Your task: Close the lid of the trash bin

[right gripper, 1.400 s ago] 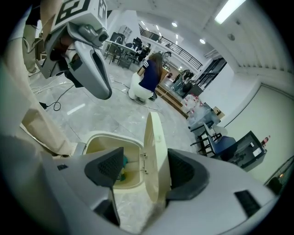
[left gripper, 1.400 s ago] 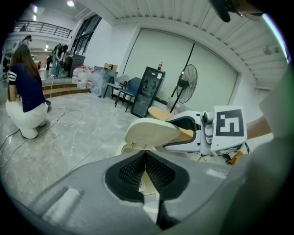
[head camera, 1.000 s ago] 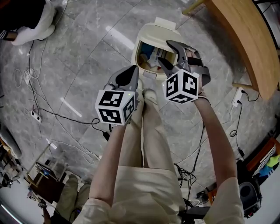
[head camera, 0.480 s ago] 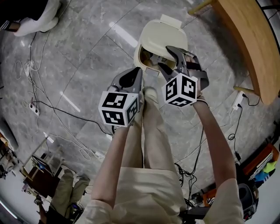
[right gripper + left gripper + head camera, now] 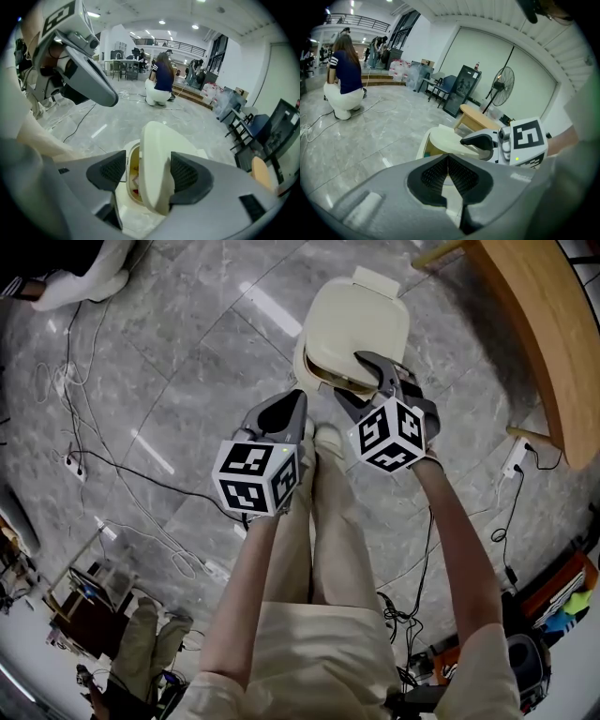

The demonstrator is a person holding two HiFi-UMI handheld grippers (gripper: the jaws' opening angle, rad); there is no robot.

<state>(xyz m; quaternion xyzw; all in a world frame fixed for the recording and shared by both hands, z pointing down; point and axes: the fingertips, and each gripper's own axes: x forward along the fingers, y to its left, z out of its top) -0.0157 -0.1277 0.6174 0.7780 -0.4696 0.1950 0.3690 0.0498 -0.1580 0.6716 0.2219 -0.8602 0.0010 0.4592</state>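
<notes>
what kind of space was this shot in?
Likely a large open lab or office hall: a polished stone floor strewn with cables, a mezzanine railing overhead, and a pedestal fan by the wall.

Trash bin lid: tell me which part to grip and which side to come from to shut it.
Take the lid by its free front edge, coming from the person's side, opposite the hinge end. It stands tilted above the trash bin, so that thin rim is exposed; the right gripper straddles it, jaws apart.
</notes>
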